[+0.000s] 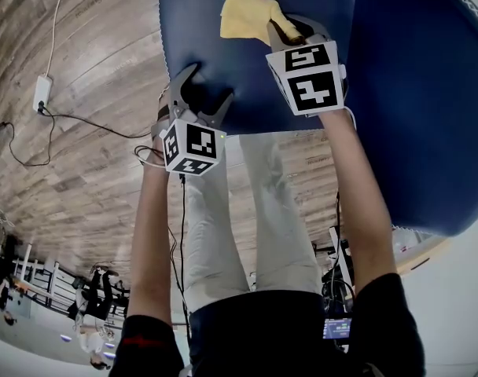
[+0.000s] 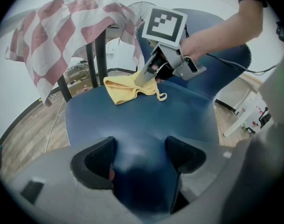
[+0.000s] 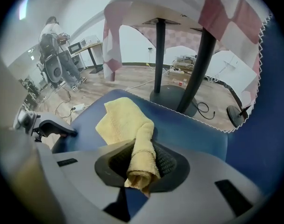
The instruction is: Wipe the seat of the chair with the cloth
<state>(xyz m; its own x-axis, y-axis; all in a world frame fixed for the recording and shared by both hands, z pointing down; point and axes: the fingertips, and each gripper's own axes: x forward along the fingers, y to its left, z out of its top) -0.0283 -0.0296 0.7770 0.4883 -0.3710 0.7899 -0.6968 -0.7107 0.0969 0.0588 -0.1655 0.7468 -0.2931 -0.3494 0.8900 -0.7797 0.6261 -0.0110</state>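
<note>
The yellow cloth [image 1: 248, 16] lies on the blue chair seat [image 1: 223, 69] near its far edge. My right gripper [image 1: 290, 31] is shut on the cloth, and a rolled fold of the cloth [image 3: 142, 153] is pinched between its jaws while the rest spreads on the seat [image 3: 198, 134]. In the left gripper view the cloth [image 2: 128, 87] is at the seat's far side under the right gripper [image 2: 151, 73]. My left gripper [image 1: 201, 93] is open over the near part of the seat [image 2: 142, 120], its jaws spread with nothing between them.
A table leg [image 3: 198, 64] and round base stand just beyond the seat under a red-and-white checked tablecloth [image 2: 62, 27]. The chair's blue backrest [image 1: 428, 93] rises at the right. Cables and a power strip [image 1: 41, 93] lie on the wooden floor.
</note>
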